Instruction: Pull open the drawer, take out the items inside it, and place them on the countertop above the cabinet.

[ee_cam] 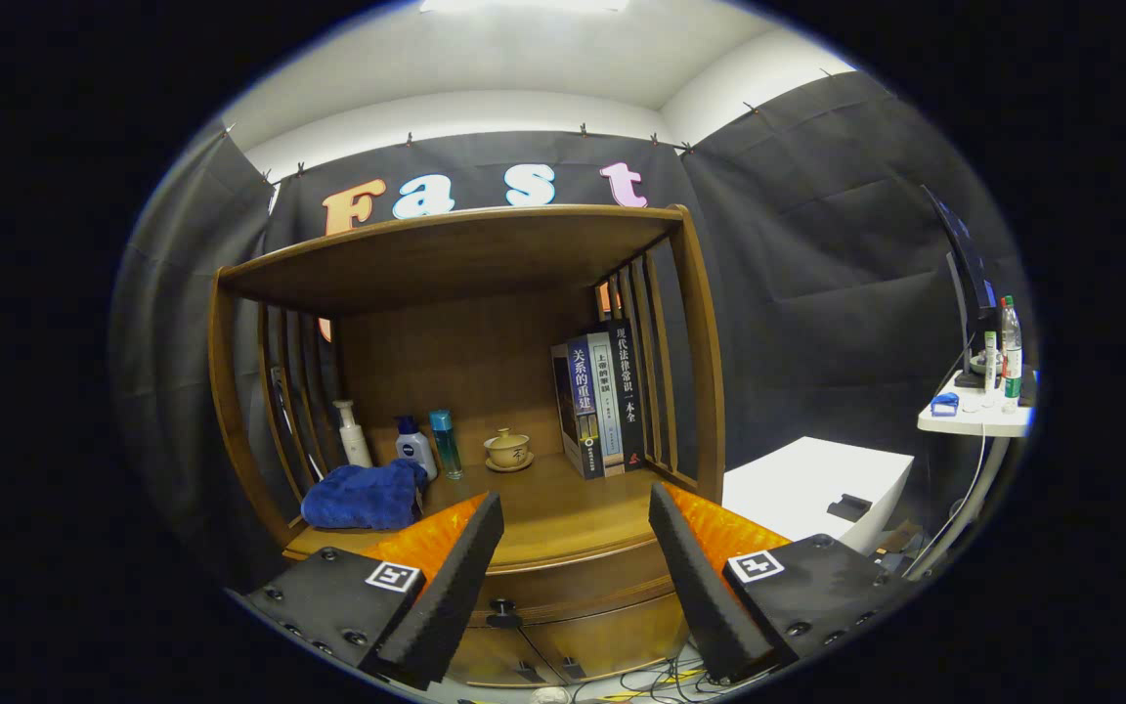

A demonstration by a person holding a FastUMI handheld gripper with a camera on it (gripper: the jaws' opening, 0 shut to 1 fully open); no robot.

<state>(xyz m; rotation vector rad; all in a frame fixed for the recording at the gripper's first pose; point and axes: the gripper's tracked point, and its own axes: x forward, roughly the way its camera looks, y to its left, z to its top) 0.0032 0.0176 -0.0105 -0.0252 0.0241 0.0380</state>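
Wooden cabinet (583, 577) stands just ahead of the tongs (578, 548), whose fingers are spread wide with nothing between them. Its drawer (573, 587) sits shut below and between the fingertips, with a dark knob (503, 616) nearer the left finger. Beyond the fingers, the surface (563, 508) already carries a blue towel (365, 496), bottles (414, 448), a small lidded cup (507, 448) and books (599, 403). The knob seems small, though it is hard to judge here; a loose pinch could slip off, and a crooked pull might jam the drawer.
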